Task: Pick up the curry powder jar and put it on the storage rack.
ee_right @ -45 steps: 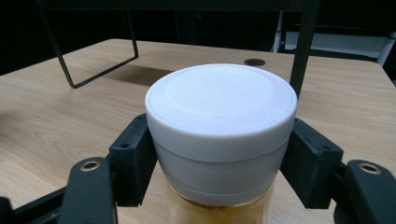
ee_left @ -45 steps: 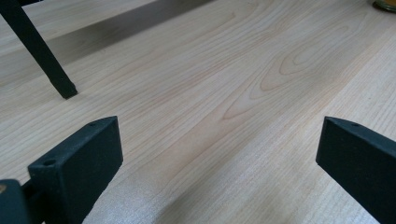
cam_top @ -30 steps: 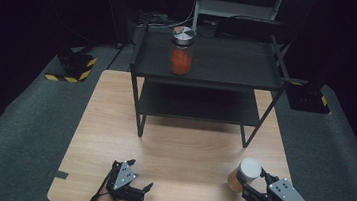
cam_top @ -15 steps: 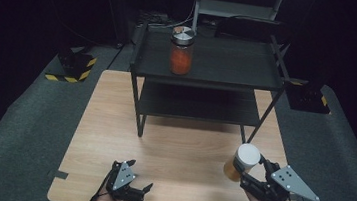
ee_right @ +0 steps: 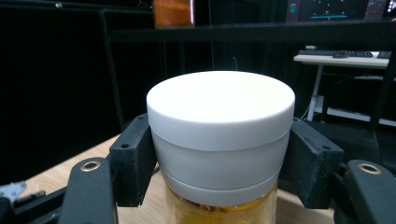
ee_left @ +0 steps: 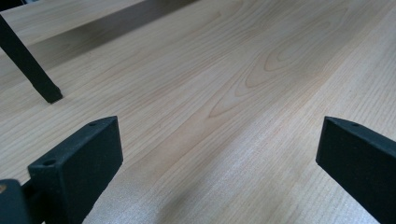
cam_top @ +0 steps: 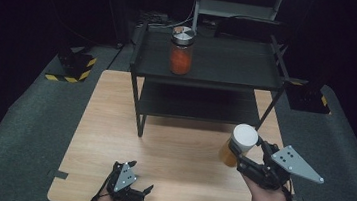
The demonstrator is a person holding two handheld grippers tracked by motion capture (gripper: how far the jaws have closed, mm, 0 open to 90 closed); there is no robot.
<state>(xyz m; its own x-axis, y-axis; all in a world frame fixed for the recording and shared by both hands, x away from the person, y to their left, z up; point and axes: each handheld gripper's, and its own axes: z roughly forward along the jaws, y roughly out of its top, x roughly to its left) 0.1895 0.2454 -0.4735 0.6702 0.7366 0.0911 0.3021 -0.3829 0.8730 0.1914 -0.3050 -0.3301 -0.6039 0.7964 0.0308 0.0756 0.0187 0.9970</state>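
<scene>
High view, two jars (cam_top: 236,145), one shelf (cam_top: 210,63)

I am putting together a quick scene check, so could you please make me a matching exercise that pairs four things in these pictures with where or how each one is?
Things:
1. white-lidded jar
2. red-filled jar
3. left gripper
4. black shelf rack

Places or states:
A. stands at the far end of the wooden table
B. jaws apart with nothing between them, low over the table near its front edge
C. clamped at the lid by the right gripper, lifted off the table
D. on the rack's top shelf

Pairs: 1-C, 2-D, 3-B, 4-A
</scene>
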